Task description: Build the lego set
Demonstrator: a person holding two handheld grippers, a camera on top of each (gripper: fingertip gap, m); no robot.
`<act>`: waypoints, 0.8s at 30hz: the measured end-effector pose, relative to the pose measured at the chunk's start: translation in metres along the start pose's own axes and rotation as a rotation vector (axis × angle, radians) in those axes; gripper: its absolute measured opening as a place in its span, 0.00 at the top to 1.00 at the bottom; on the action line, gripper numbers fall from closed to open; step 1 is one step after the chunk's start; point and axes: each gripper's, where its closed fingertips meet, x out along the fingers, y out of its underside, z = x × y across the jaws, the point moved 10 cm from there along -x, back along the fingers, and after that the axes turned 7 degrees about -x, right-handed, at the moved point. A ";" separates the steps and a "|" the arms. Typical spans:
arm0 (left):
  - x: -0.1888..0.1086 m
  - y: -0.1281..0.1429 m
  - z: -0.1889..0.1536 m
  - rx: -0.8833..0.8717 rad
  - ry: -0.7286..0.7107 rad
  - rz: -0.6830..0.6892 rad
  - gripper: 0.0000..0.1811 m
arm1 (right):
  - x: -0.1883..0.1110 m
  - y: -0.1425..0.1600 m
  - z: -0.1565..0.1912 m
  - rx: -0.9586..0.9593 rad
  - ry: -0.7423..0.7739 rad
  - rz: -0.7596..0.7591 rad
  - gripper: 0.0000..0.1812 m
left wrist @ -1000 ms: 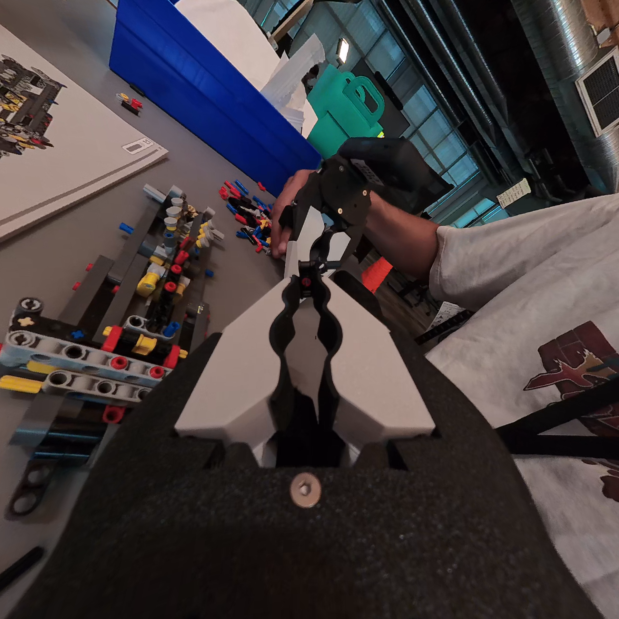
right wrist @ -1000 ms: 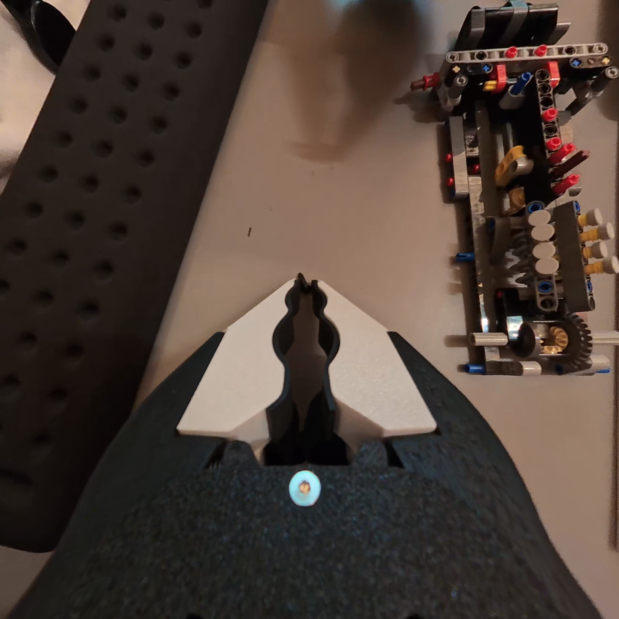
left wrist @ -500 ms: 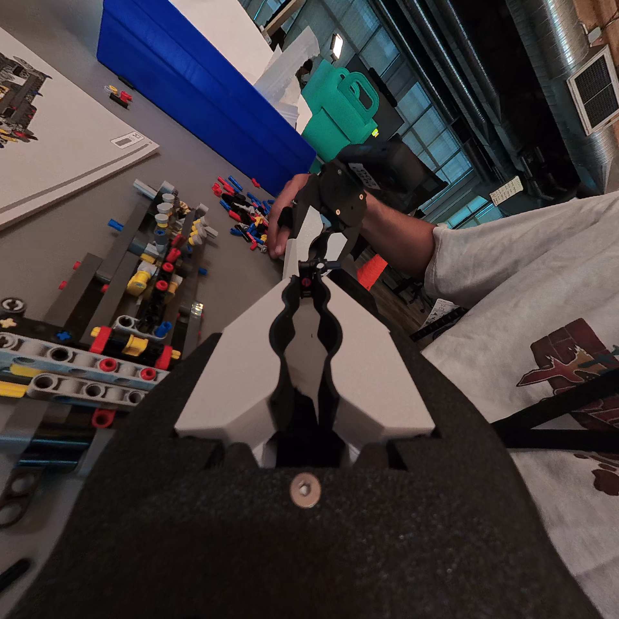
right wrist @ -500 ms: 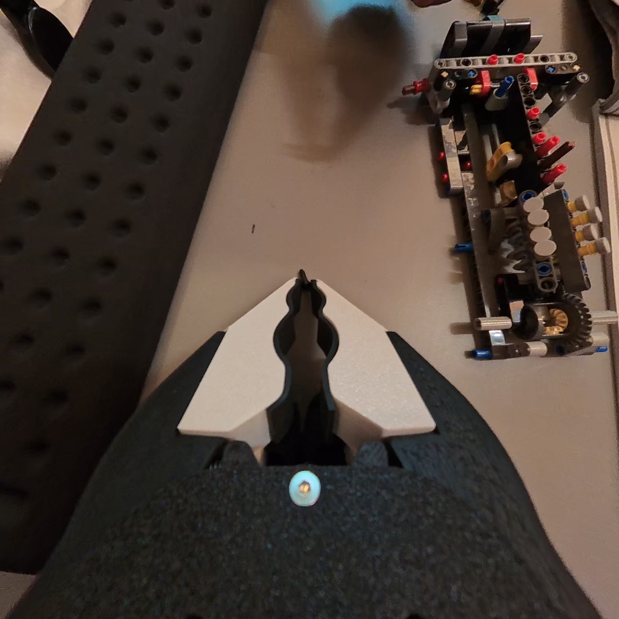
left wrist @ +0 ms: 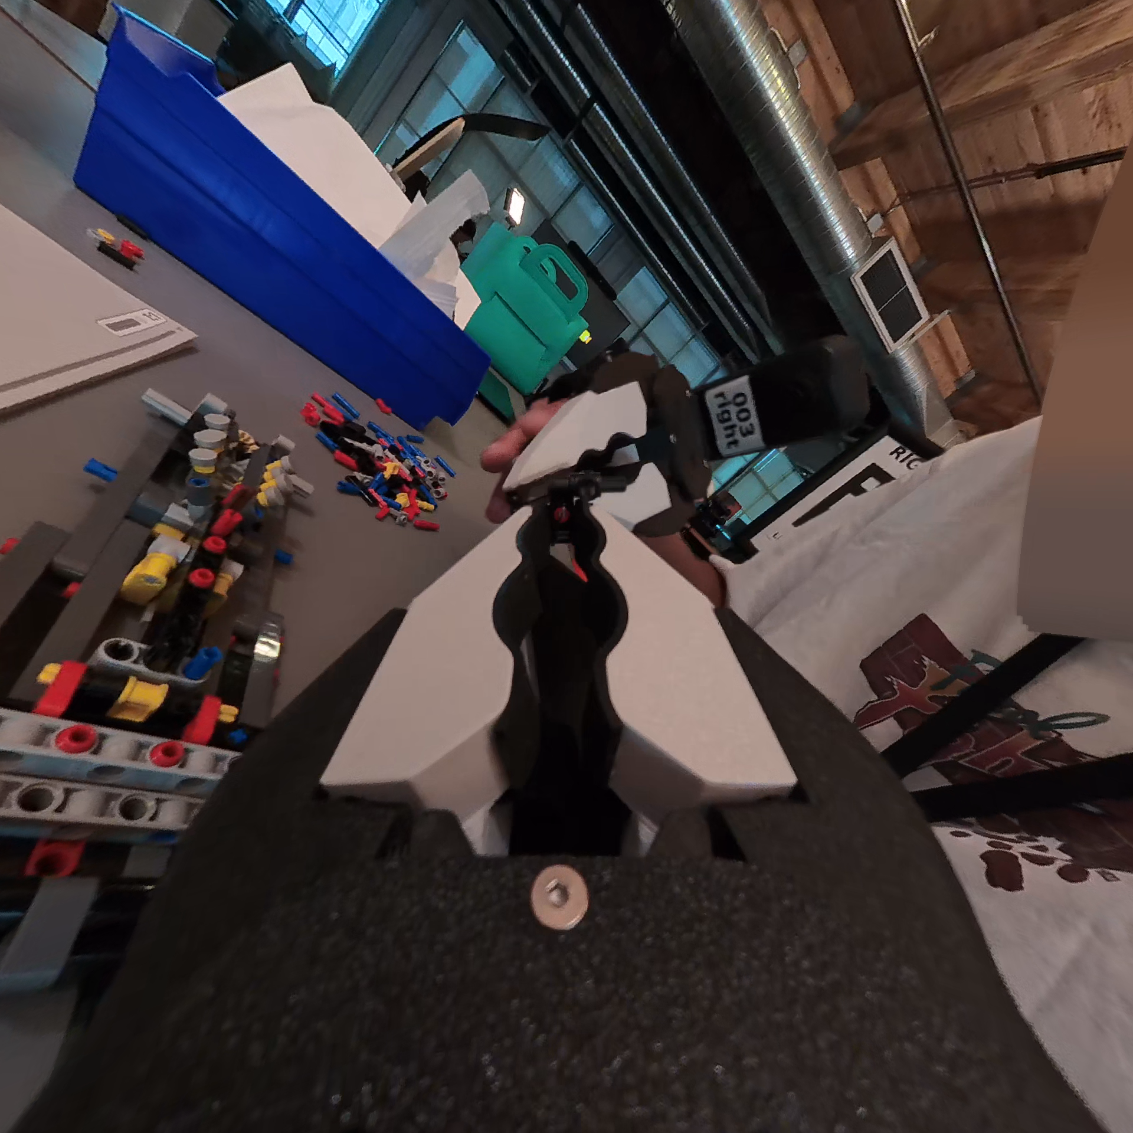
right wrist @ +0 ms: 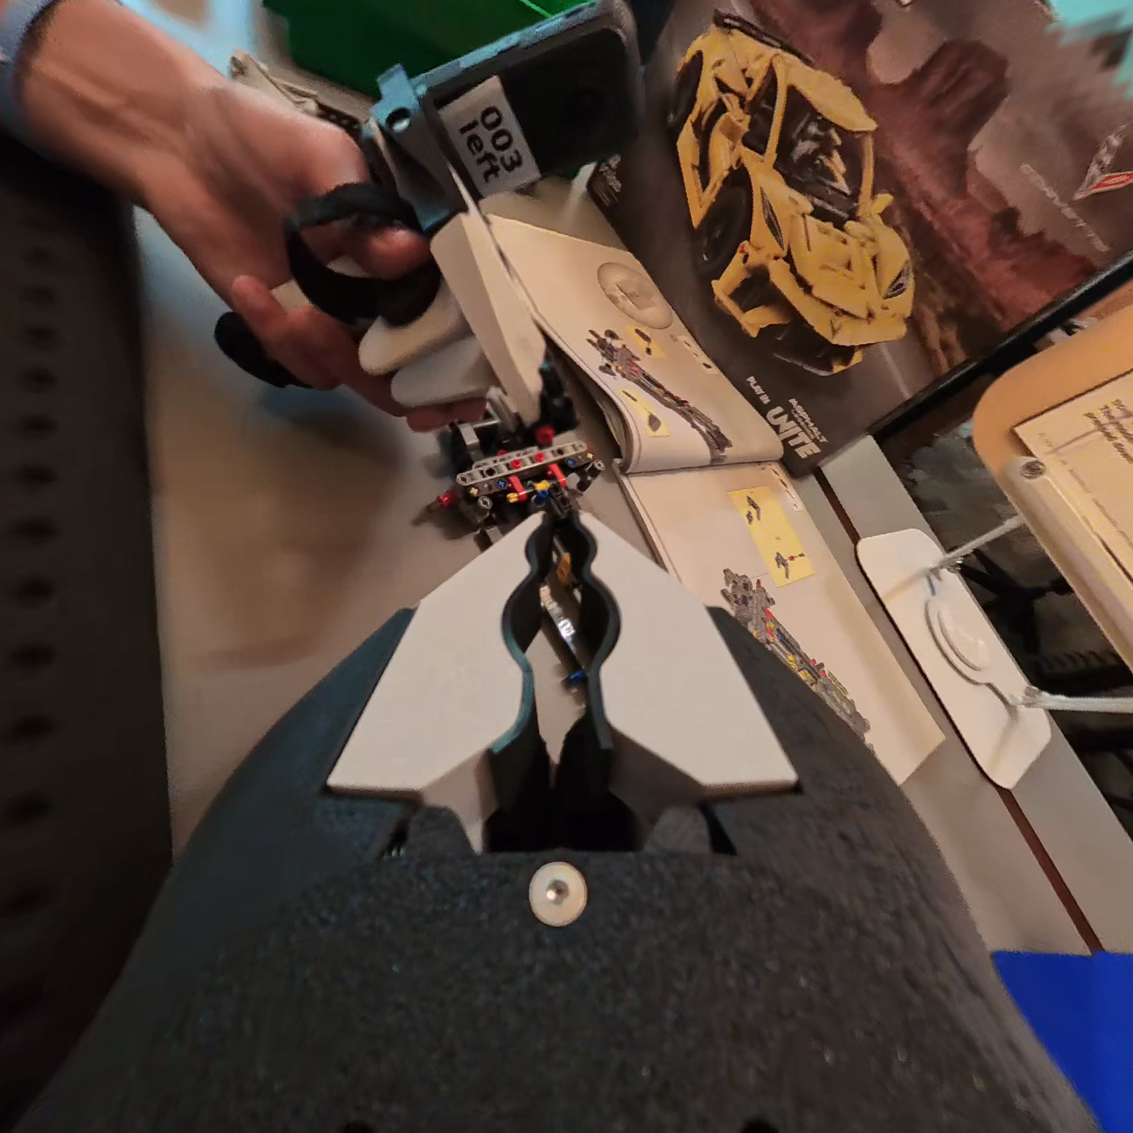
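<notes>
Right gripper (right wrist: 561, 521) swung off the bare table since half a second ago; its view, then filled by a black perforated panel, now faces the far end of the lego frame (right wrist: 521, 475), the left gripper (right wrist: 527, 398) and the hand (right wrist: 245, 202) holding it. Left view barely shifted.

Left gripper (left wrist: 561, 521): fingers drawn together on a small black-and-red lego piece (left wrist: 561, 512) at the tips. Right gripper (left wrist: 576, 441) hovers just beyond, tips meeting that same piece; contact looks likely, blur hides detail.

Right jaws nearly closed, a narrow slit left; cannot tell if anything is pinched. Through the slit, parts of the frame show below.

Long lego frame (left wrist: 178, 588) lies flat on the grey table (left wrist: 343, 552), left of the left gripper: grey beams, red pins, yellow and blue bits. Heap of loose pieces (left wrist: 386, 466) lies beyond it, near a blue bin (left wrist: 257, 245). Green jug (left wrist: 527, 306) stands behind the bin.

Open instruction booklet (right wrist: 674, 441) lies beside the frame, box with a yellow car (right wrist: 797, 214) propped behind it
</notes>
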 end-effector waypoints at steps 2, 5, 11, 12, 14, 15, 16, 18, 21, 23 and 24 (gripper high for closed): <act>0.001 0.001 0.000 0.028 -0.022 0.003 0.97 | 0.001 -0.006 0.003 0.038 0.023 -0.004 0.98; 0.002 0.002 0.000 0.074 -0.066 0.013 0.98 | 0.002 -0.009 0.005 0.033 0.060 0.029 0.98; 0.003 0.002 0.003 0.118 -0.125 0.020 0.97 | 0.002 -0.008 0.006 0.089 0.088 0.015 0.99; 0.002 0.002 0.004 0.126 -0.133 0.017 0.97 | 0.003 -0.008 0.007 0.098 0.085 0.015 0.99; 0.003 0.002 0.004 0.127 -0.129 0.015 0.97 | 0.004 -0.007 0.008 0.100 0.087 0.023 0.98; 0.002 0.002 0.005 0.125 -0.135 0.014 0.97 | 0.004 -0.006 0.008 0.096 0.088 0.019 0.98; 0.002 0.002 0.005 0.122 -0.135 0.019 0.97 | 0.004 -0.005 0.008 0.103 0.090 0.012 0.98; 0.003 0.003 0.005 0.116 -0.129 0.022 0.97 | 0.004 -0.005 0.009 0.116 0.084 -0.001 0.98; 0.004 0.004 0.006 0.109 -0.125 0.023 0.97 | 0.005 -0.003 0.009 0.120 0.080 -0.002 0.98; 0.004 0.004 0.007 0.086 -0.115 0.013 0.97 | 0.005 -0.002 0.008 0.141 0.082 -0.013 0.98; 0.004 0.004 0.008 0.068 -0.107 0.008 0.97 | 0.005 -0.001 0.008 0.160 0.079 -0.028 0.98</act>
